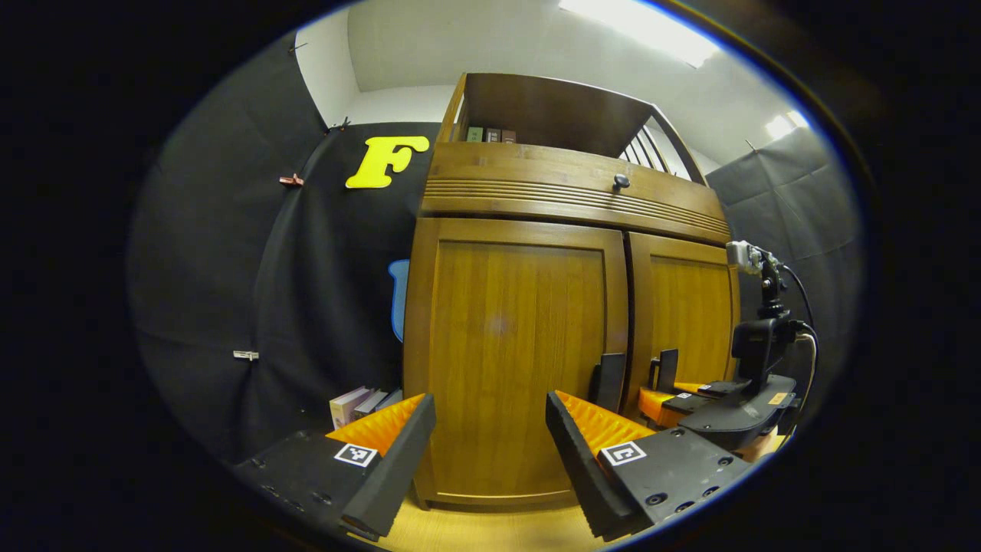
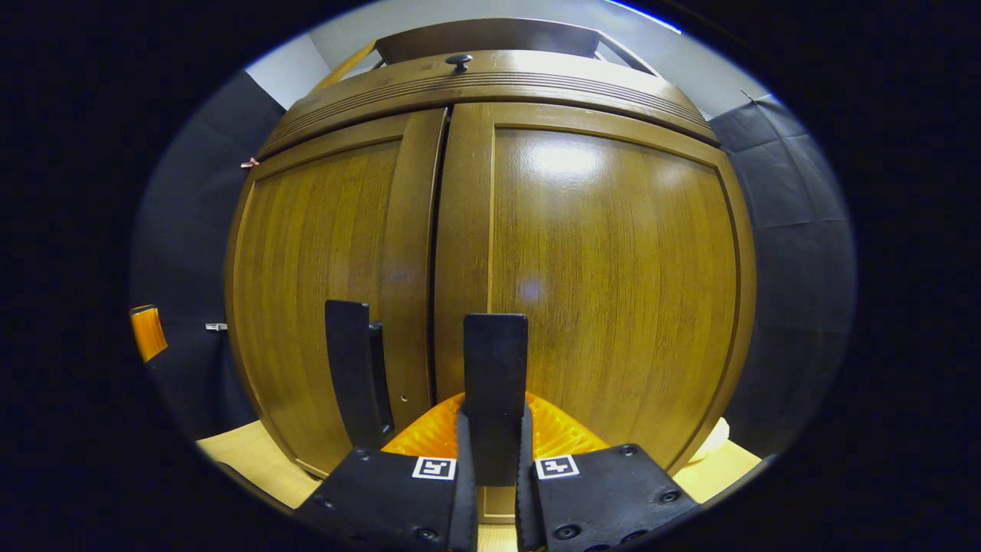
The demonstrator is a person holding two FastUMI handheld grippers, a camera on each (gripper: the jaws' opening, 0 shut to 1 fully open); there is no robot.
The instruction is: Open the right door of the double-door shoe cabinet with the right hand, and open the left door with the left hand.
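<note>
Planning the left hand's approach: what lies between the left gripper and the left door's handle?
Nothing: in the left gripper view, only bare door panel lies between the open left gripper and the left door handle.

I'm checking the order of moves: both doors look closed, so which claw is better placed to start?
Right. The right claw is shut on the right door's handle. The left claw is open, short of the left handle.
</note>
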